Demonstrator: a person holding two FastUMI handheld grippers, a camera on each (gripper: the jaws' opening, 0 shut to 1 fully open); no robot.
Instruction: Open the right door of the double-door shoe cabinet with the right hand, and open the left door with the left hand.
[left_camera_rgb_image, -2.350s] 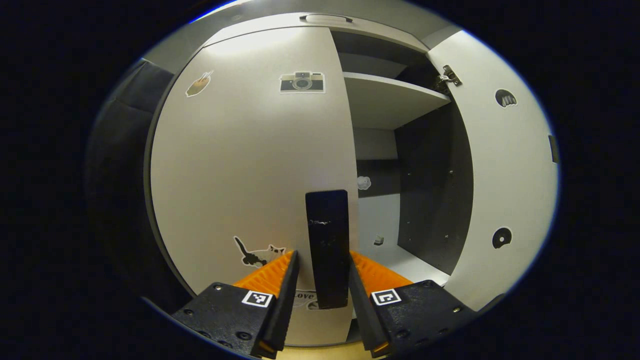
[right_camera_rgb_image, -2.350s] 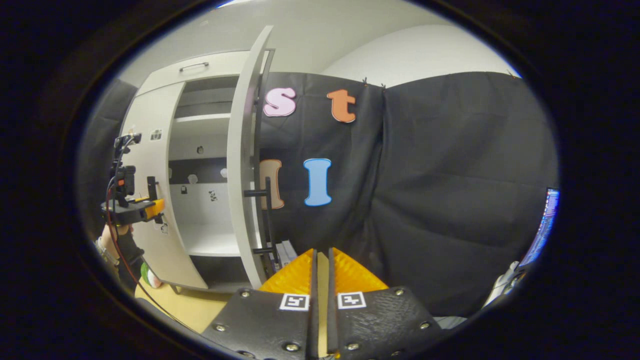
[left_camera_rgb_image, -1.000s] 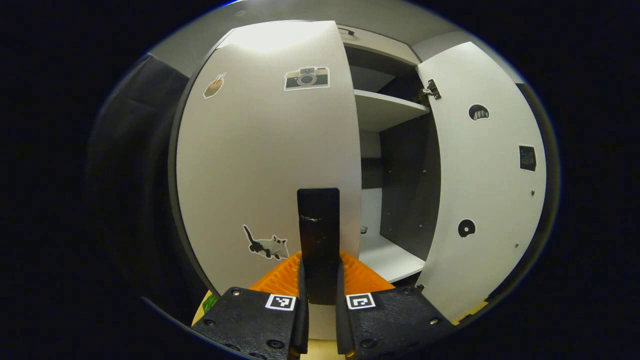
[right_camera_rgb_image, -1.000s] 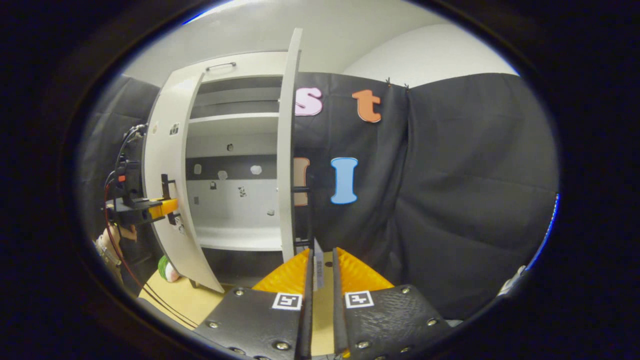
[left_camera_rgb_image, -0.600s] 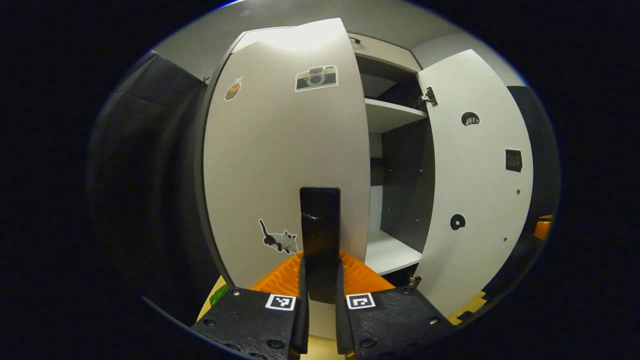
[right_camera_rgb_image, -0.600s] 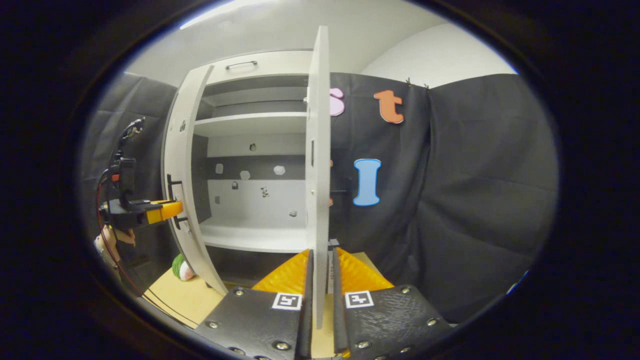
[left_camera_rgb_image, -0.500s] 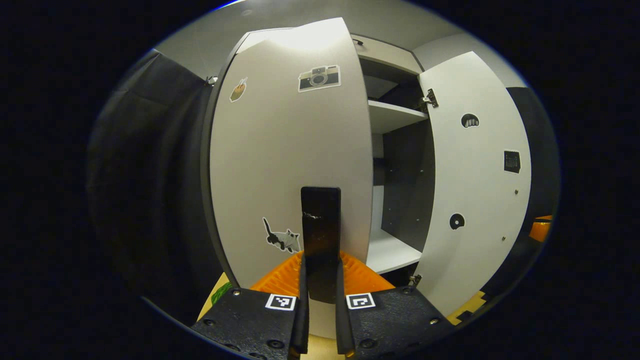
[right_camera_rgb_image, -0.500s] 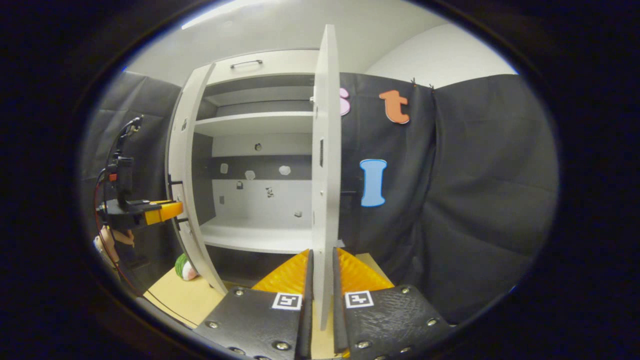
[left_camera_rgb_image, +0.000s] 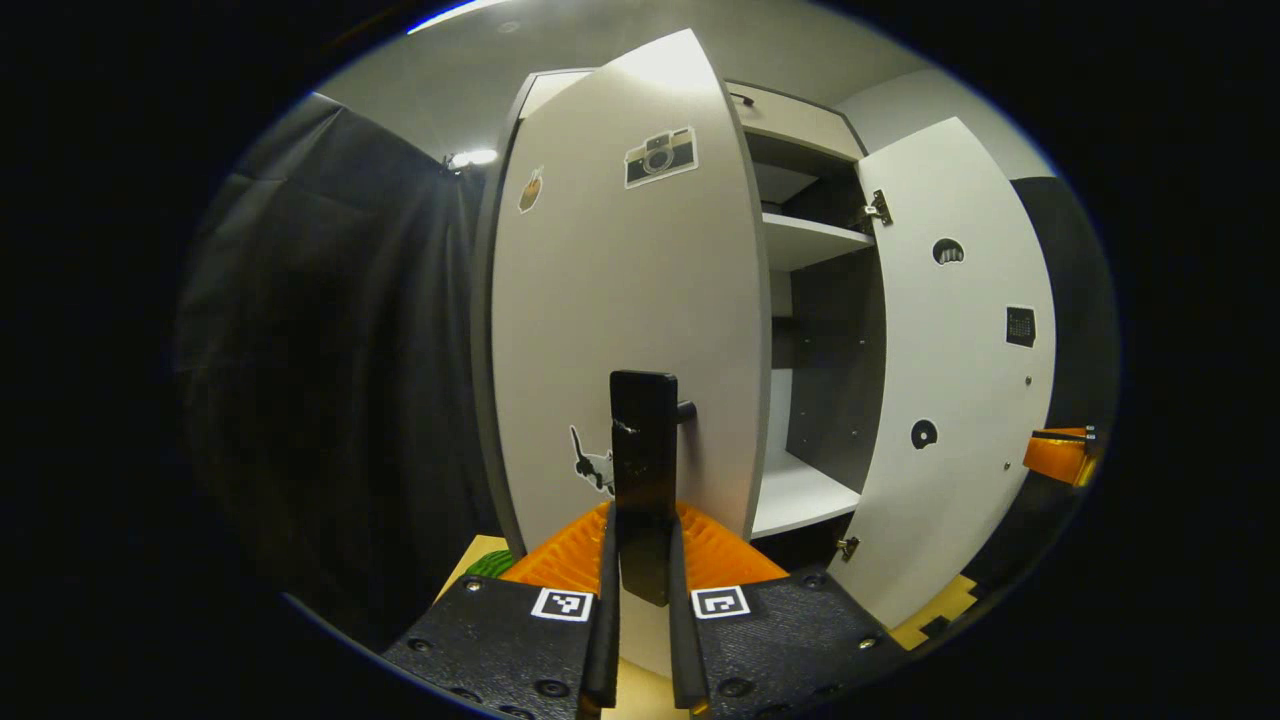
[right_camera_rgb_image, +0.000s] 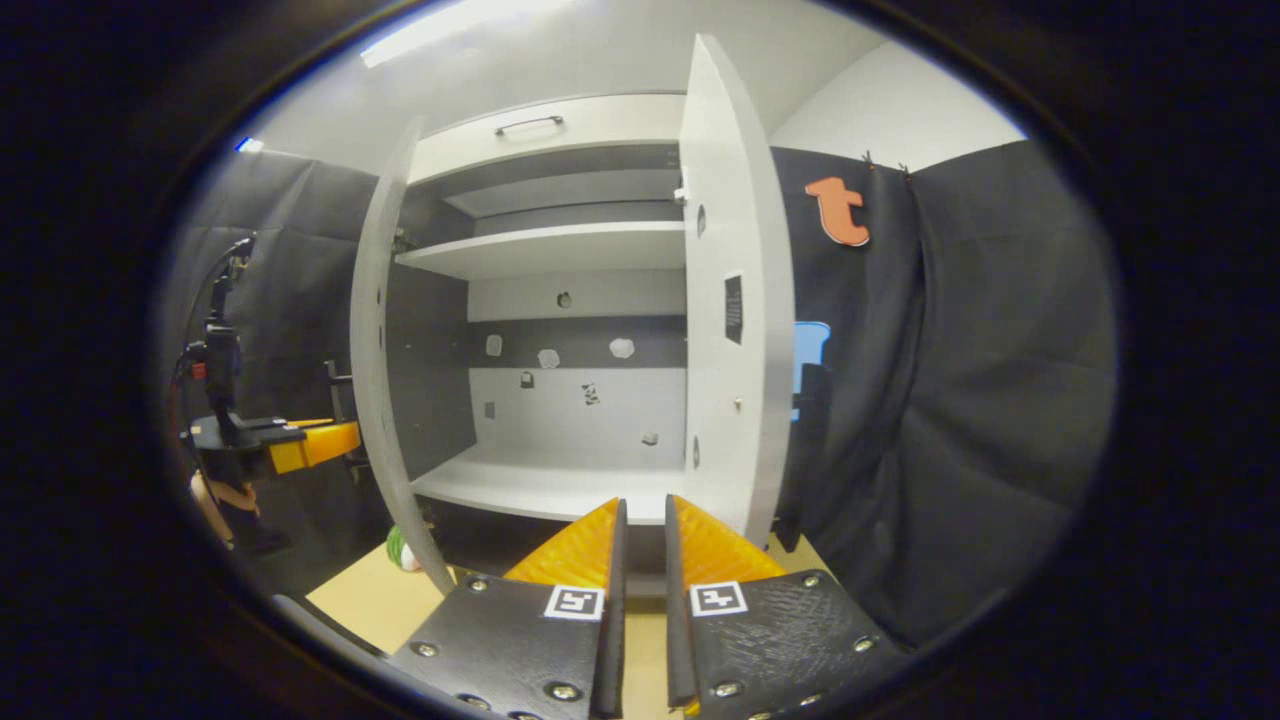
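The shoe cabinet (right_camera_rgb_image: 560, 300) stands with both doors swung out. The left door (left_camera_rgb_image: 620, 330) has its black handle (left_camera_rgb_image: 643, 470) clamped between the left tool (left_camera_rgb_image: 640, 560) fingers. The right door (right_camera_rgb_image: 735, 320) stands free; the right tool (right_camera_rgb_image: 640, 560) is nearly closed, holding nothing.

Since 2.4 s ago the left gripper (left_camera_rgb_image: 640, 520) has gone from jaws spread either side of the black handle (left_camera_rgb_image: 643, 460) to both fingers pressed on it. The left door (left_camera_rgb_image: 630, 330), then flush with the cabinet front, now stands swung well out toward that gripper, its inner face turned to the right gripper's camera (right_camera_rgb_image: 372, 350). The right door (right_camera_rgb_image: 725, 300), edge-on straight ahead of the right gripper (right_camera_rgb_image: 640, 600) half a second ago, now lies ahead and right, inner face showing.
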